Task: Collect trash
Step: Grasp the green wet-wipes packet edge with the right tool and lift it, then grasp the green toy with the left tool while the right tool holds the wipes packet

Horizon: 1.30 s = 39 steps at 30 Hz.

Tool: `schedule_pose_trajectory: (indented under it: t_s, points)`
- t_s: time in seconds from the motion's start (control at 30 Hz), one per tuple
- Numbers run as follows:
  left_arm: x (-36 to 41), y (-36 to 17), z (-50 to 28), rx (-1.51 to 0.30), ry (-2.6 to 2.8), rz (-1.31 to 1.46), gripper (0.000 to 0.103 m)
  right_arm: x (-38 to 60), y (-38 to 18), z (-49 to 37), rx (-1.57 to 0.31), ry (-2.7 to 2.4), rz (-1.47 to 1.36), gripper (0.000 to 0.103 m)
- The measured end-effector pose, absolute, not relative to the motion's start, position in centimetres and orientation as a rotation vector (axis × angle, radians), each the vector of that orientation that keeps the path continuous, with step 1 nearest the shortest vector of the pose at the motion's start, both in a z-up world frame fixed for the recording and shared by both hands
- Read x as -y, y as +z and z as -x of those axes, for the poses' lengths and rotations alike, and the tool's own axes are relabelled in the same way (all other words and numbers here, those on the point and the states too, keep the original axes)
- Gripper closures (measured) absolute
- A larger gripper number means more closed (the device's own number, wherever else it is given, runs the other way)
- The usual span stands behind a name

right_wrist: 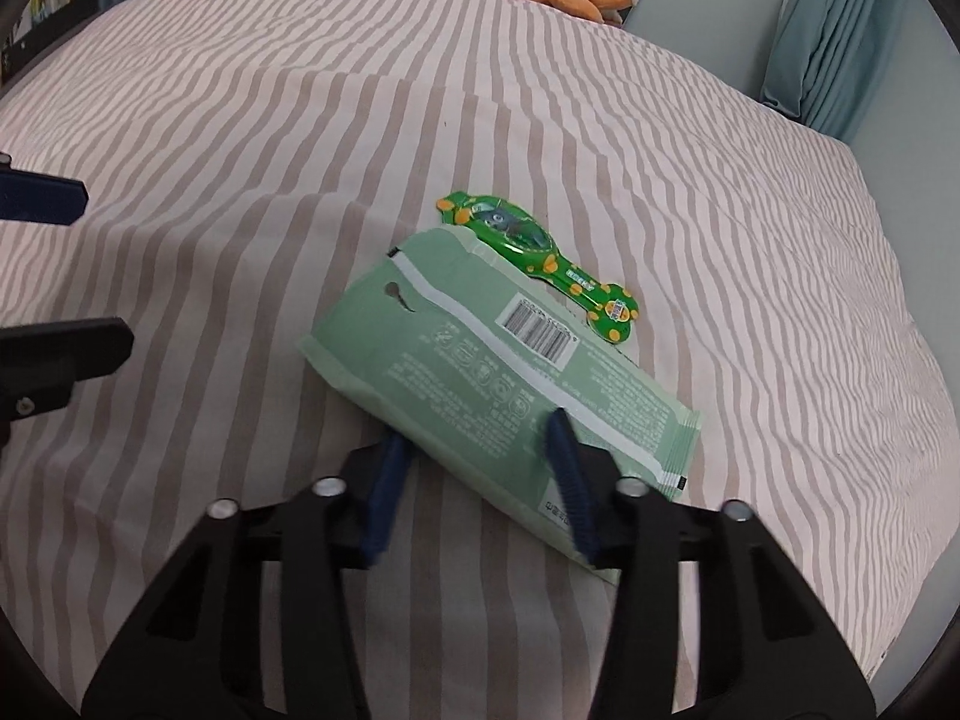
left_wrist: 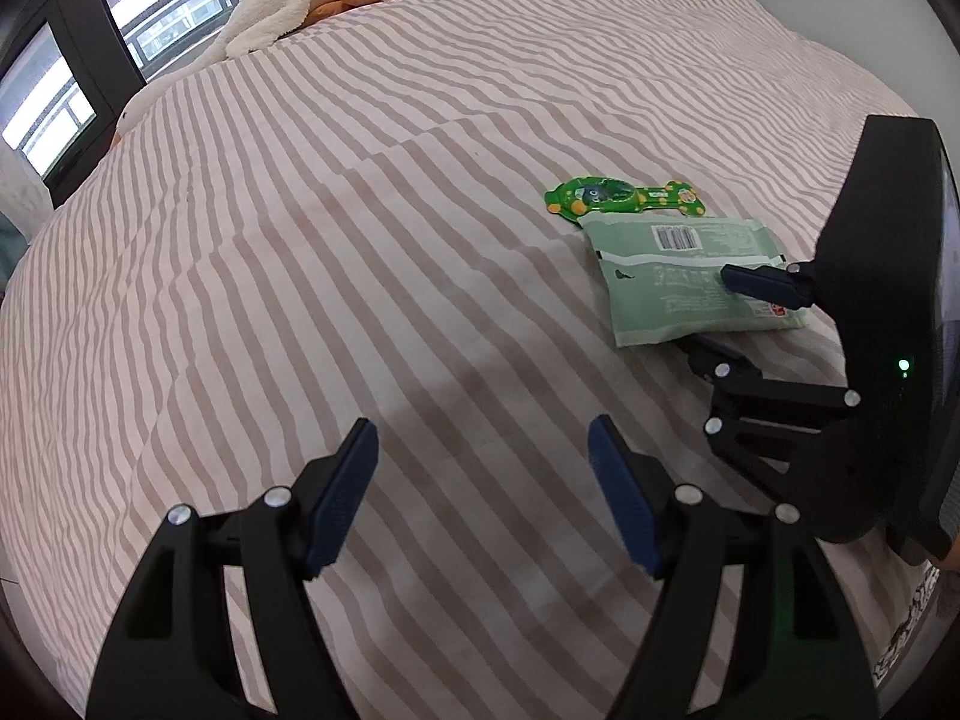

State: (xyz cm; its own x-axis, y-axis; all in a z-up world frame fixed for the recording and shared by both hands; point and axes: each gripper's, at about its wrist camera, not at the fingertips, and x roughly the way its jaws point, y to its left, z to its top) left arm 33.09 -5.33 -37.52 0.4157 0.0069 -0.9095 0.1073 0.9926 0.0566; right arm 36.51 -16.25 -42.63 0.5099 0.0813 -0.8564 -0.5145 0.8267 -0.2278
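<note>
Striped bedspread (left_wrist: pixel 360 240): pink and white, carried both pieces of trash.
Green packet (right_wrist: pixel 480 372): lay flat on the bed, barcode up.
Right claw (right_wrist: pixel 477 480): fingers spread, straddling the packet's near end; whether the pads pressed it could not be told.
Left claw (left_wrist: pixel 483 492): spread wide over bare bedspread, well apart from the packet (left_wrist: pixel 690 282).
Candy wrapper (right_wrist: pixel 534 264): bright green with orange dots, touching the packet's far edge.
Left view only: window (left_wrist: pixel 174 18).
Right view only: teal curtain (right_wrist: pixel 834 30).
Both views: plush toy (left_wrist: pixel 288 0) at the bed's far end.
</note>
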Motion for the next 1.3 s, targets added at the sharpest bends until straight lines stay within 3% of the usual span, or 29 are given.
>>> schedule_pose_trajectory:
  t_s: [0.1,0.37,0.73,1.3]
  points:
    - [5.4,-37.5,-33.4,-1.139,-0.064,-0.113,0.031,16.3,-41.8,-36.6,-0.963,0.381,0.473,0.078]
    - [6.1,-37.1,-34.6,-1.114,-0.089,-0.114,0.031,17.4,-38.8,-37.6,-0.925,0.371,0.381,0.089]
    - [8.9,-36.6,-37.8,-1.068,-0.147,-0.139,0.031,22.0,-35.7,-39.7,-0.906,0.265,0.238,0.091]
    - [12.5,-38.1,-43.9,-0.999,-0.200,-0.211,0.031,27.3,-38.2,-42.8,-0.977,0.187,0.056,0.091]
